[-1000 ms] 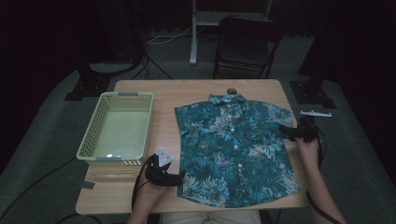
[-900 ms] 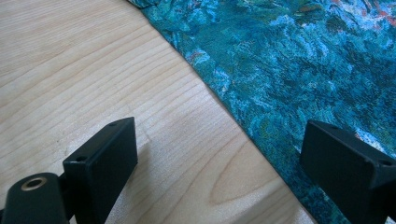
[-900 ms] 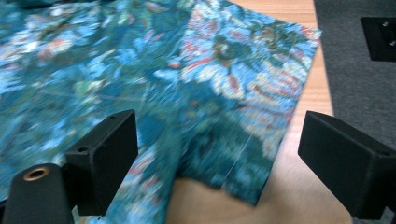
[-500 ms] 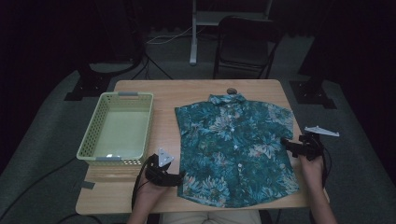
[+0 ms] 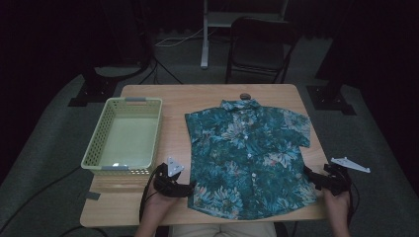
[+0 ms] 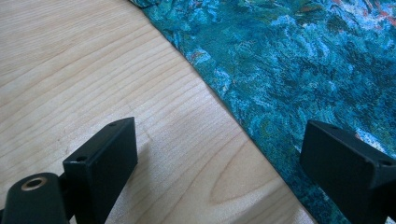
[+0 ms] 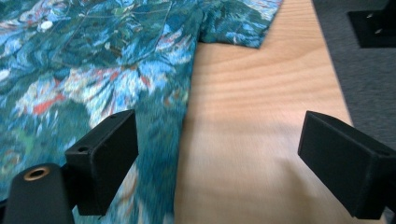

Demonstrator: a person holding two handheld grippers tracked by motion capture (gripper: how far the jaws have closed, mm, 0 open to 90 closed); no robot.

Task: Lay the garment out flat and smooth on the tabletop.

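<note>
A teal floral short-sleeved shirt lies flat and buttoned on the wooden table, collar at the far side. My left gripper rests by the shirt's near left hem corner, open, with its jaws straddling the shirt's edge and bare wood. My right gripper sits at the shirt's near right side, open; its left jaw hangs over the fabric, its right jaw over bare table. Neither holds anything.
An empty pale green plastic basket stands on the table's left half. A small dark round object lies beyond the collar. A folding chair and stand legs are behind the table. The table's right edge is close to my right gripper.
My right gripper has come down along the shirt's right side, from near the sleeve to the near hem corner. The left gripper has stayed put.
</note>
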